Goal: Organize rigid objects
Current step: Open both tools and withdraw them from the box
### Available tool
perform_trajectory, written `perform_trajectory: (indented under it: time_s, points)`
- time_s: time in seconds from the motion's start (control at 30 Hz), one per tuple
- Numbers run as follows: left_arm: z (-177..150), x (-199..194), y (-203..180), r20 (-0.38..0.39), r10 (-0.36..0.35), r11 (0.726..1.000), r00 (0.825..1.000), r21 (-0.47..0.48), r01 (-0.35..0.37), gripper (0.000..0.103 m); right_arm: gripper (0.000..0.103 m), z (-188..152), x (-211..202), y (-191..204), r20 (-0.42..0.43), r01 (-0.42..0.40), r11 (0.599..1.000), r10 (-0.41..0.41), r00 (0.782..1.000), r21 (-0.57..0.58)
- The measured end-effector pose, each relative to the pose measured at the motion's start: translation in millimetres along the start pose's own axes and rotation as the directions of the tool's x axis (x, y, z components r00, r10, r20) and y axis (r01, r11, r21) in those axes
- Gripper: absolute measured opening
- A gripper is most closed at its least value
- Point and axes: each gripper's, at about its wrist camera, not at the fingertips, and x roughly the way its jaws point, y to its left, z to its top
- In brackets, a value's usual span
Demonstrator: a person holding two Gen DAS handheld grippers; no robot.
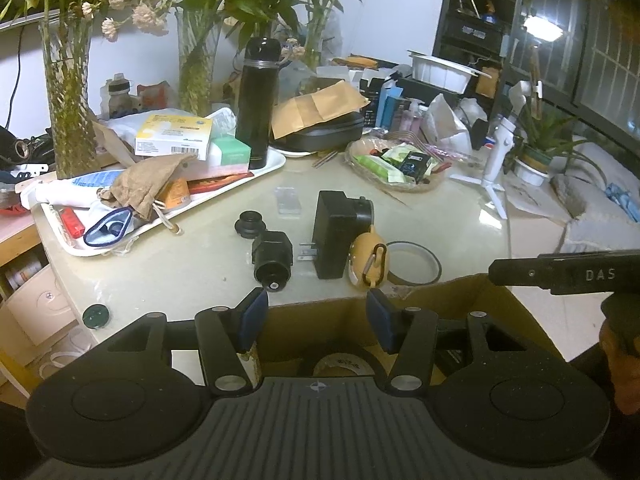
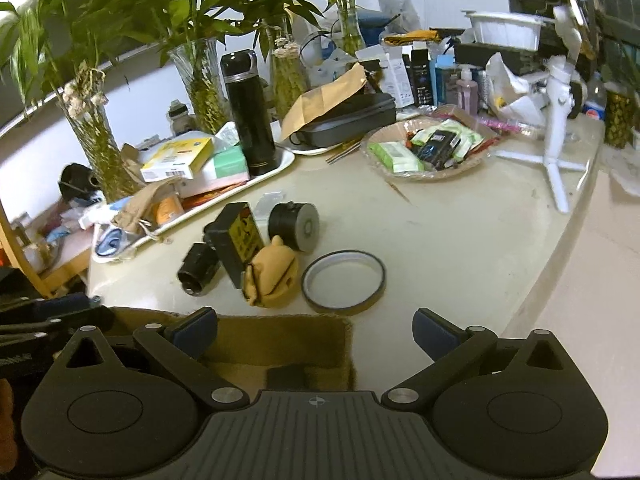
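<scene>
"DAS" in pale capitals on the black bar of the right gripper (image 1: 576, 274), seen at the left-wrist view's right edge. Other labels illegible.

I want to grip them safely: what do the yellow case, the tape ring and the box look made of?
Yellow case: likely soft silicone; matte, rounded, with a carabiner clipped on.
Tape ring: looks like a thin roll of dark tape; the wall is thin and slightly glossy, the core pale.
Box: corrugated cardboard; brown, matte, with raw cut edges.
</scene>
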Motion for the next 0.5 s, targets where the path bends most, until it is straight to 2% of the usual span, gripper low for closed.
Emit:
perform_trajectory:
  time_s: [0.1,0.27,0.5]
  points:
    - [1,3,2,-0.010,0.005,1.000,1.000,-0.007,-0.005,0.054,0.103,8,4,-3,0.019,0.025,0.998,-0.024,1.000,-0.051]
    - [1,7,5,-0.022,0.016,1.000,1.000,-0.017,-0.016,0.054,0.103,23,18,-19,0.022,-0.016,0.999,0.016,1.000,-0.032]
    - [0,8,9,-0.029,0.030,0.999,0.999,-0.028,-0.031,0.054,0.103,36,44,-22,-0.004,-0.014,0.998,0.014,1.000,-0.063]
